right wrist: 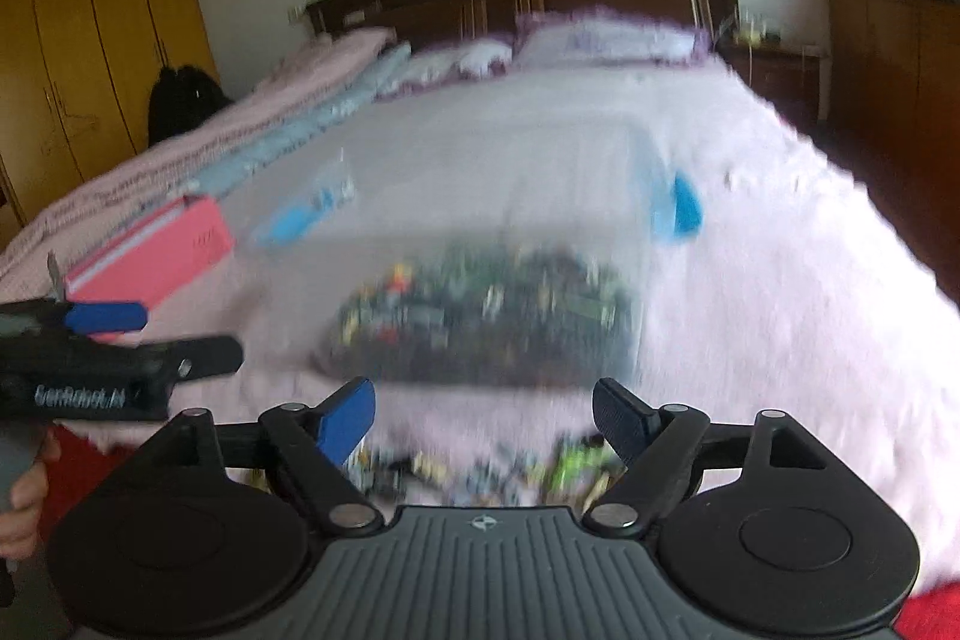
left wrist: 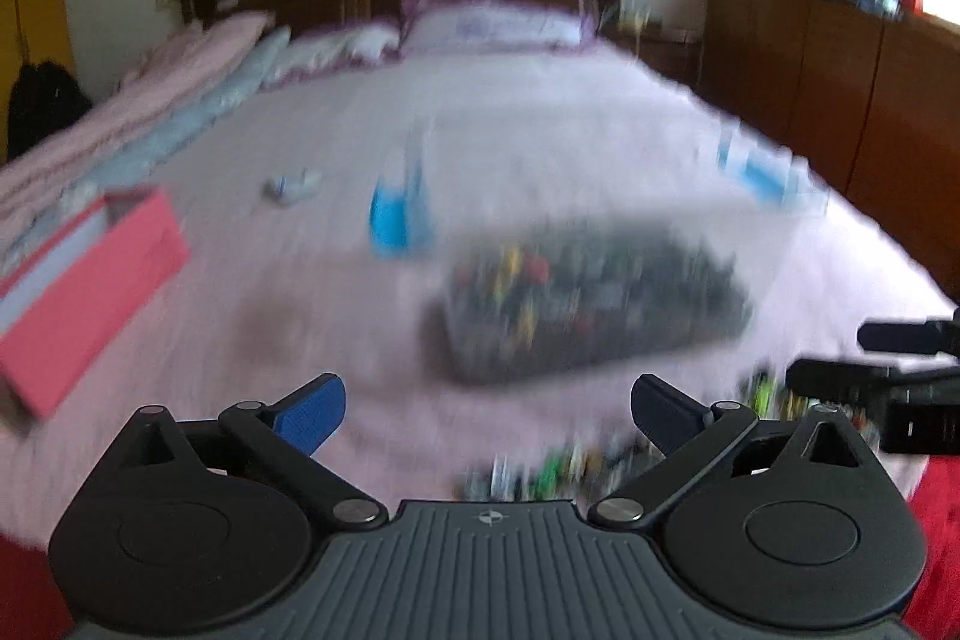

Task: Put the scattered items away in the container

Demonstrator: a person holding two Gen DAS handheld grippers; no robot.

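Note:
A clear plastic container full of small dark and coloured pieces sits on the pink bedspread; it also shows in the right wrist view. Several small scattered pieces lie on the bed near the front edge, just under both grippers, and show in the right wrist view too. My left gripper is open and empty above them. My right gripper is open and empty too. Both views are blurred by motion.
A pink box lies at the left of the bed. The container's blue-handled lid parts lie behind it, and another blue piece lies at the right. Pillows and a wooden headboard stand at the far end. A wooden cabinet runs along the right.

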